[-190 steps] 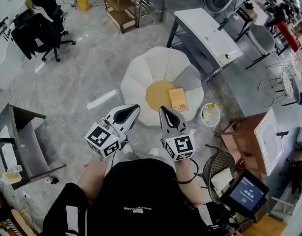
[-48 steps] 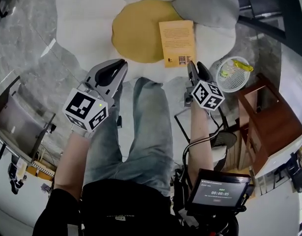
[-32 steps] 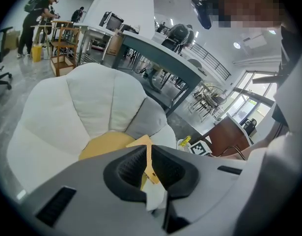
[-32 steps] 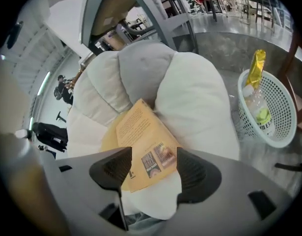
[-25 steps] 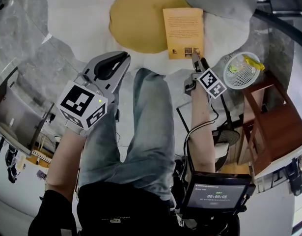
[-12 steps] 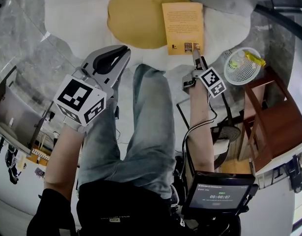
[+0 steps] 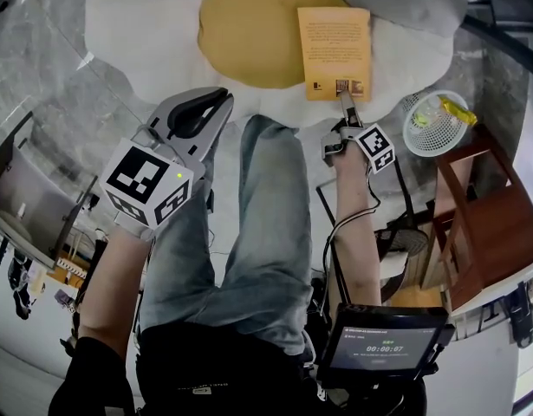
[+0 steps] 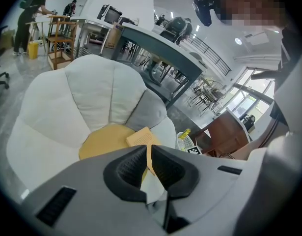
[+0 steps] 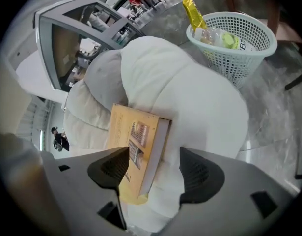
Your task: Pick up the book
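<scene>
An orange-yellow book [image 7: 335,42] lies flat on a white flower-shaped cushion [image 7: 145,24], half over its yellow centre [image 7: 249,24]. My right gripper [image 7: 346,98] points down at the book's near edge. In the right gripper view the book [image 9: 133,141] has its near corner and page edge between the wide jaws of the right gripper [image 9: 153,161]. The pads stand clear of both covers. My left gripper [image 7: 221,102] hovers left of the book over a jeans-clad leg. Its jaws are together with nothing in them, and the book [image 8: 143,137] shows just beyond the left gripper [image 8: 148,154].
A white mesh basket [image 7: 435,124] with wrappers stands on the floor right of the cushion. Beyond it is a brown wooden cabinet [image 7: 483,224]. A tablet screen [image 7: 383,345] hangs at the person's waist. A grey shelf unit [image 7: 23,198] is at the left, a dark desk [image 8: 155,48] behind the cushion.
My right gripper has rolled and moved forward and down, so the book's near corner now sits between its jaws. The left gripper has stayed about where it was.
</scene>
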